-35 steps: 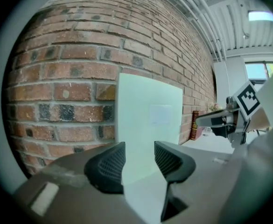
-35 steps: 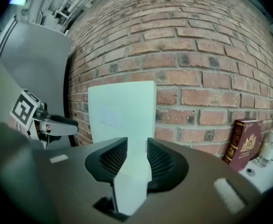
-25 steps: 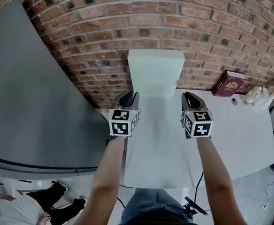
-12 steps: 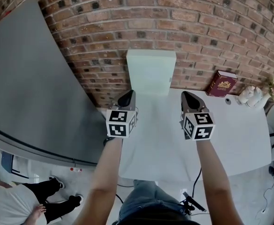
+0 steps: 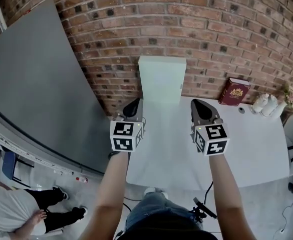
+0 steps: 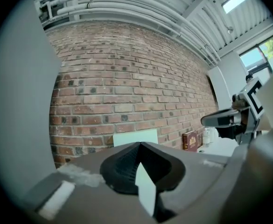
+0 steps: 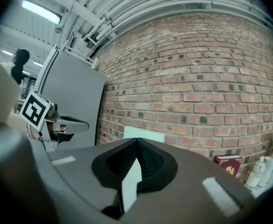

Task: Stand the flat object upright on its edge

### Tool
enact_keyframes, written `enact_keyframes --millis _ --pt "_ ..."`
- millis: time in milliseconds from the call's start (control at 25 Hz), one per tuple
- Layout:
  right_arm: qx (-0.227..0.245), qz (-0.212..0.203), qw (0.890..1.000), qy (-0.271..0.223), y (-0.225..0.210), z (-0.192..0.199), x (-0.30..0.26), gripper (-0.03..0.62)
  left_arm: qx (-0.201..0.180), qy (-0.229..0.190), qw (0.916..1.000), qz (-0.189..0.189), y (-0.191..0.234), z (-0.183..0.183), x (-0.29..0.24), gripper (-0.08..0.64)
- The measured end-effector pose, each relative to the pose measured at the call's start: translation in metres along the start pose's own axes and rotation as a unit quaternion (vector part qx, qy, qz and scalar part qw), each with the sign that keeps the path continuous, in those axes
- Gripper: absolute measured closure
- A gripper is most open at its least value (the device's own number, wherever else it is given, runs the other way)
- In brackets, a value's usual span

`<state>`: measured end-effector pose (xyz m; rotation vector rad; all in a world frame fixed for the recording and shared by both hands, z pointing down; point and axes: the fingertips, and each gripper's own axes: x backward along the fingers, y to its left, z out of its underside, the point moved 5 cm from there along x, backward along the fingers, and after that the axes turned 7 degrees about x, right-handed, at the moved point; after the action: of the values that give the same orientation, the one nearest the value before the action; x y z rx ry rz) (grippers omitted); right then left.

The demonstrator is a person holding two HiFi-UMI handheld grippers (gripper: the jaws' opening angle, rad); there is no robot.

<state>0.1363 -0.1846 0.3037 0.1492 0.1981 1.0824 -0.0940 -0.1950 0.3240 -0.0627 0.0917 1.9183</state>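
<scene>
By brick wall (image 5: 211, 29), flat box (image 5: 162, 79) upright beyond left gripper (image 5: 132, 105), right gripper (image 5: 200, 107)

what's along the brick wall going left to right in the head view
grey panel -> pale green board -> red book -> small white items

Pale flat box (image 5: 162, 79) upright by wall.
</scene>
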Motion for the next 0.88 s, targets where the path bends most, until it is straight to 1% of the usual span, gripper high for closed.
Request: enact_keyframes --millis 200,320,520,720,880 --pt "0.006 0.008 1.0 -0.013 0.003 -0.023 0.017 0.594 -0.002 -0.012 0.9999 -0.004 -0.009 -0.017 0.015 0.56" --pt "0.002 0.012 1.0 -0.017 0.004 -0.034 0.024 0.594 0.006 -0.023 0.9997 -0.002 -0.011 -0.028 0.021 0.56" --pt "0.009 0.017 1.0 -0.017 0.011 -0.044 0.035 0.594 0.009 -0.041 0.9991 0.005 -0.013 -0.045 0.033 0.56" --pt "0.001 0.012 1.0 -0.025 0.021 -0.056 0.047 0.594 0.009 -0.057 0.9983 0.011 -0.011 -0.061 0.046 0.56" --pt "-0.006 0.033 0.999 -0.033 0.02 -0.062 0.054 0.594 0.021 -0.069 0.9972 0.015 -0.006 -0.072 0.054 0.56"
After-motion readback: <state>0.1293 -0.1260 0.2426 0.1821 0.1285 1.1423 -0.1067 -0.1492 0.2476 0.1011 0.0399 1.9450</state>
